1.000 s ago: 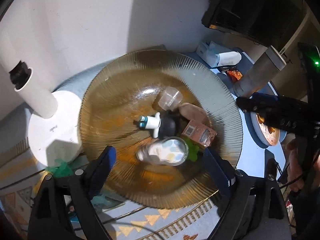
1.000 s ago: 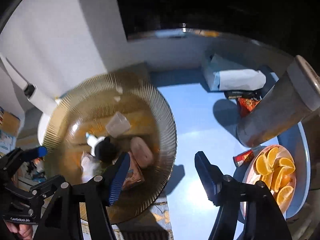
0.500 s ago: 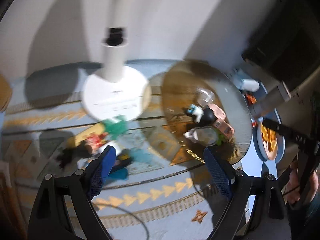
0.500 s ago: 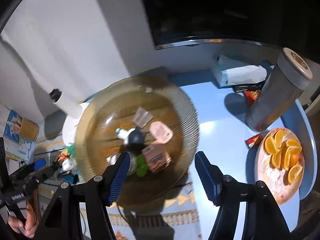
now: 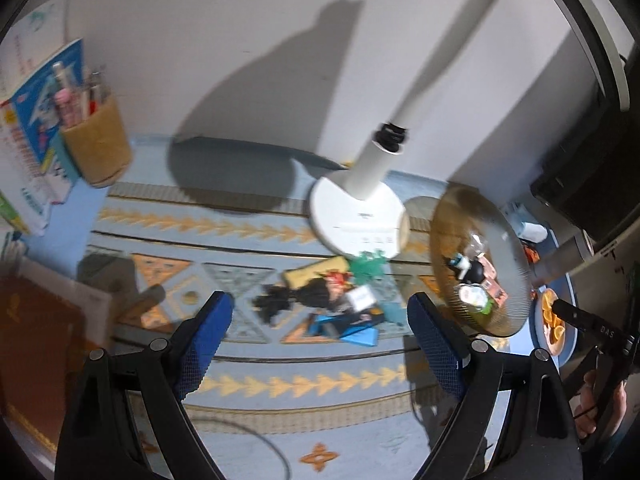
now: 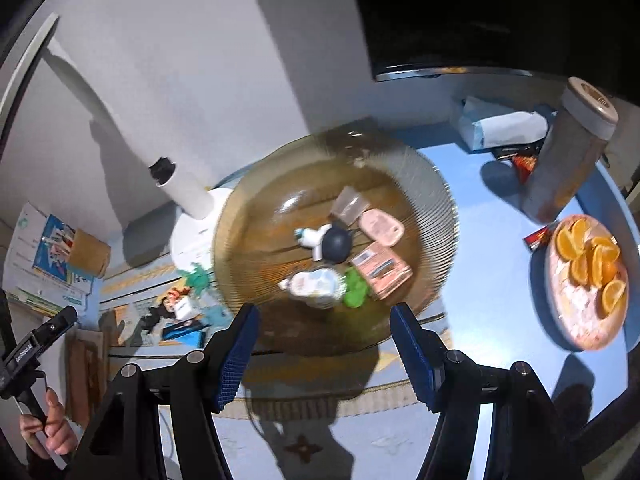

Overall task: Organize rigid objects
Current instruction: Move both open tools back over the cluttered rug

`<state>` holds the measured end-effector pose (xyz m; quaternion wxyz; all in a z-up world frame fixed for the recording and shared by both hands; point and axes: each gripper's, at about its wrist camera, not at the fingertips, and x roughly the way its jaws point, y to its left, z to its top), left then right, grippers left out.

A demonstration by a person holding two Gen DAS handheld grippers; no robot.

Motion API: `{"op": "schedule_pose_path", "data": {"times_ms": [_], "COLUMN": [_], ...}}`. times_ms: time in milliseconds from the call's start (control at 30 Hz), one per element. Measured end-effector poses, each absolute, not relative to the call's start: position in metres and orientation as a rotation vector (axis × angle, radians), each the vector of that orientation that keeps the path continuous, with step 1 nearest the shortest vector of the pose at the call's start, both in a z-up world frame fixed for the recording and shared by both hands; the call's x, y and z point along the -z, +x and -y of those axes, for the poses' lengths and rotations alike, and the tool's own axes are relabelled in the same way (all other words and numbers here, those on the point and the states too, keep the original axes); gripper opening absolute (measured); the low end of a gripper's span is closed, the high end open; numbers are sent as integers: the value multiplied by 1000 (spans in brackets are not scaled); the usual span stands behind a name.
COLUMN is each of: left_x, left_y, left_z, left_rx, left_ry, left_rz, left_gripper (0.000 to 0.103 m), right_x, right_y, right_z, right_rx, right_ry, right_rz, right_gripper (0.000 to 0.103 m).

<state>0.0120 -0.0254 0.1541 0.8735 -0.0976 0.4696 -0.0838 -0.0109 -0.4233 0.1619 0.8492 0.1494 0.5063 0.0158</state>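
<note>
A ribbed amber glass plate (image 6: 440,208) holds a clear cup (image 6: 350,206), a pink case (image 6: 380,226), a dark ball (image 6: 338,244), a small white bottle (image 6: 314,240), a pink box (image 6: 380,270), a green piece (image 6: 356,292) and a clear jar (image 6: 316,284). My right gripper (image 6: 326,354) hangs open above the plate's near rim, with nothing between its pads. My left gripper (image 5: 320,332) is open and empty over the patterned mat. Just ahead of it lies a loose pile: a black figure (image 5: 280,300), a yellow piece (image 5: 312,274), a blue box (image 5: 352,328). The plate (image 5: 516,264) is to its right.
A white lamp base (image 5: 356,216) stands behind the pile, touching the plate's side. A pen holder (image 5: 96,148) and books (image 5: 28,140) are at far left, a brown notebook (image 5: 32,340) nearer. A plate of orange slices (image 6: 588,280), a grey tumbler (image 6: 568,156) and a tissue pack (image 6: 500,124) stand right.
The left gripper swung left from above the plate to over the pile on the mat and rolled. The right gripper drew back and up, so the whole plate shows.
</note>
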Motion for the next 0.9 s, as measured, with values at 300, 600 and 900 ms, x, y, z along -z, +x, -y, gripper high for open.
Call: {"op": "schedule_pose_path", "data": {"times_ms": [300, 600, 900], "left_x": [-157, -148, -91], "left_y": [3, 7, 42], "left_z": [-15, -28, -11], "left_rx": [168, 247, 388], "left_ry": [-206, -150, -10], "left_rz": [-973, -996, -1141], "left_gripper": [89, 89, 88], "right_x": [-166, -148, -79], "right_y": [-18, -14, 0], "right_z": [367, 316, 279], "right_rx": [-75, -132, -155], "right_ry": [268, 308, 468], "right_rz": [-1067, -1103, -1263], "right_gripper": [66, 66, 66]}}
